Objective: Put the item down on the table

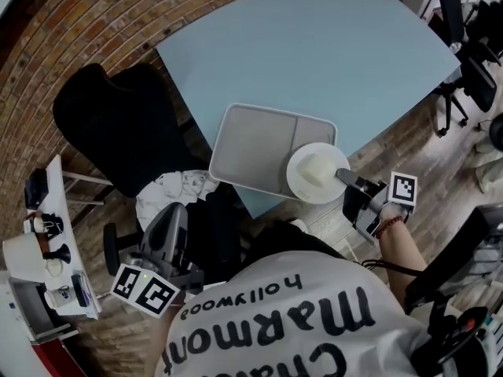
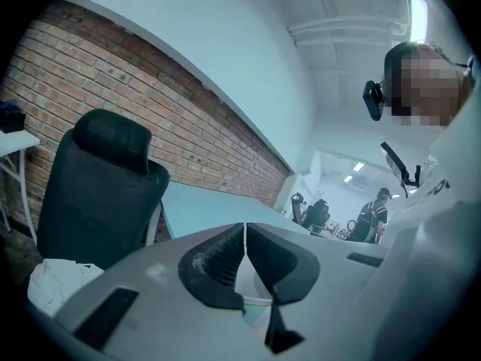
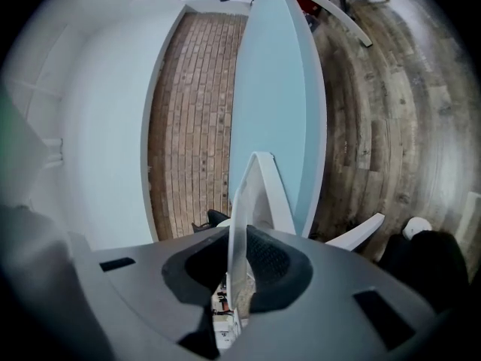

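Observation:
A round white plate (image 1: 299, 183) carries a pale white block (image 1: 317, 169). In the head view it overlaps the near right corner of a grey tray (image 1: 251, 144) on the light blue table (image 1: 314, 53), partly past the table's edge. I cannot tell whether it rests on the tray. My right gripper (image 1: 346, 177) is shut on the plate's rim. In the right gripper view the plate (image 3: 239, 216) stands edge-on between the jaws of that gripper (image 3: 239, 265), with the tray (image 3: 274, 194) beyond. My left gripper (image 1: 173, 210) hangs low beside my body, and its jaws (image 2: 245, 258) meet with nothing between them.
A black office chair (image 1: 118, 124) stands left of the table with a white cloth (image 1: 177, 191) by its seat. A small white side table (image 1: 47, 265) with cups is at far left. More office chairs (image 1: 471, 61) stand at the right on wooden floor. A person (image 2: 372, 216) stands far off.

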`<state>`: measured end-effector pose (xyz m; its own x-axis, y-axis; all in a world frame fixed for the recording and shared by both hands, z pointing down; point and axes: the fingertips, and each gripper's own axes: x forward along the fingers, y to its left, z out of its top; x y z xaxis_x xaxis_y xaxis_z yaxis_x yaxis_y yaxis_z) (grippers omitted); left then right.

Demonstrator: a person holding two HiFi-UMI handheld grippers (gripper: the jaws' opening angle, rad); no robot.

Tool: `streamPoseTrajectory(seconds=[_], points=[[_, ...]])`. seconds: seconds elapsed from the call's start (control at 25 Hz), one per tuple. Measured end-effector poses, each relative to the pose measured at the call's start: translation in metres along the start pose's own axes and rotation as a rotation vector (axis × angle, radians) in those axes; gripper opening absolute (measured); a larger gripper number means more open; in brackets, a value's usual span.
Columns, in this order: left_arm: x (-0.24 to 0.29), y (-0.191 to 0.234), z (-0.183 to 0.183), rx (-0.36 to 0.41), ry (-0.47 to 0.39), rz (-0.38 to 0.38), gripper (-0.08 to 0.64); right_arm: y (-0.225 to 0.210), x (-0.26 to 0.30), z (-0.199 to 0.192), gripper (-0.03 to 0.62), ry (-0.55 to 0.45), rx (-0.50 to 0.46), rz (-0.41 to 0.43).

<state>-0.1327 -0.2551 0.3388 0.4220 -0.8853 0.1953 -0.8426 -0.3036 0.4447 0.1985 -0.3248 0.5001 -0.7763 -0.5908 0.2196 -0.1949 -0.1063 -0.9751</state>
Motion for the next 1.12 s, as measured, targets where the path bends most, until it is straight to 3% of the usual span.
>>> streamPoseTrajectory(seconds=[0.28, 0.4, 0.56, 0.72, 1.0, 1.12], points=[[-0.002, 0.011, 0.005, -0.014, -0.018, 0.044, 0.017, -0.015, 0.016, -0.001, 0.04, 0.114, -0.051, -0.065], [-0.001, 0.015, 0.005, -0.017, -0.021, 0.055, 0.017, -0.013, 0.022, -0.002, 0.04, 0.163, -0.119, -0.063], [0.002, 0.017, 0.005, -0.018, -0.017, 0.055, 0.017, -0.008, 0.028, 0.001, 0.04, 0.217, -0.253, -0.089], [0.005, 0.017, 0.005, -0.015, -0.01, 0.048, 0.017, -0.009, 0.028, -0.002, 0.04, 0.261, -0.458, -0.237], [0.013, 0.015, 0.004, -0.003, -0.007, 0.026, 0.017, 0.008, 0.043, -0.004, 0.048, 0.302, -0.801, -0.293], [0.012, 0.016, 0.005, -0.001, -0.01, 0.019, 0.017, 0.012, 0.047, -0.006, 0.052, 0.306, -0.873, -0.307]])
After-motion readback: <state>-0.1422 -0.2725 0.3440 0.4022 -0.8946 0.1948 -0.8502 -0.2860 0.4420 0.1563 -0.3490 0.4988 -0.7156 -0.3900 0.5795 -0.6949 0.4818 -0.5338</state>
